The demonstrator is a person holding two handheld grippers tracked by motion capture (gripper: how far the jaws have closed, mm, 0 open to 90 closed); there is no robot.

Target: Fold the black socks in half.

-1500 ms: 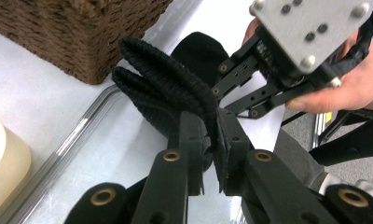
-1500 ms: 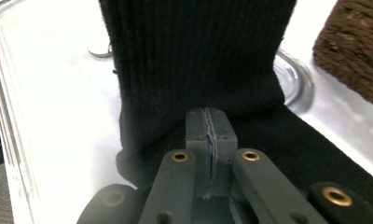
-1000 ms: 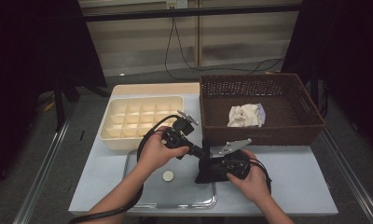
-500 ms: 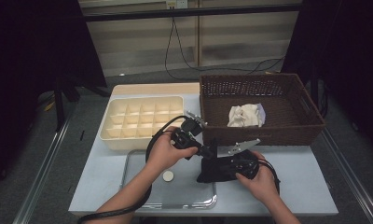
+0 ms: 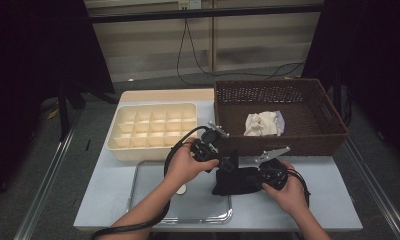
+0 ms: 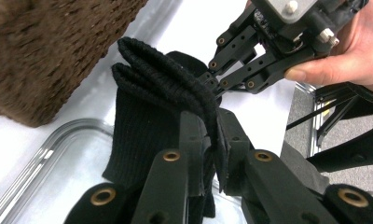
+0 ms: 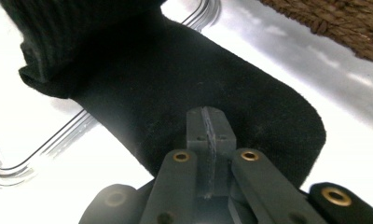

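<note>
The left tool (image 6: 208, 154) is clamped on the ribbed cuff of the black sock (image 5: 238, 181), which lies on the worktop (image 5: 333, 200) at the right edge of the metal tray (image 5: 138, 200), just in front of the wicker basket (image 5: 288, 146). The right tool (image 7: 211, 135) is closed tight at the toe end. Judging by this, folding goes best if both grips hold firm and the fabric stays taut and flat.

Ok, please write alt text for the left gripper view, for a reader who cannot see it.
The left gripper is shut on the ribbed cuff of a black sock, held above a metal tray on a white table. Farther off, a hand holds the right gripper against the same sock, and a brown wicker basket stands at the upper left.
</note>
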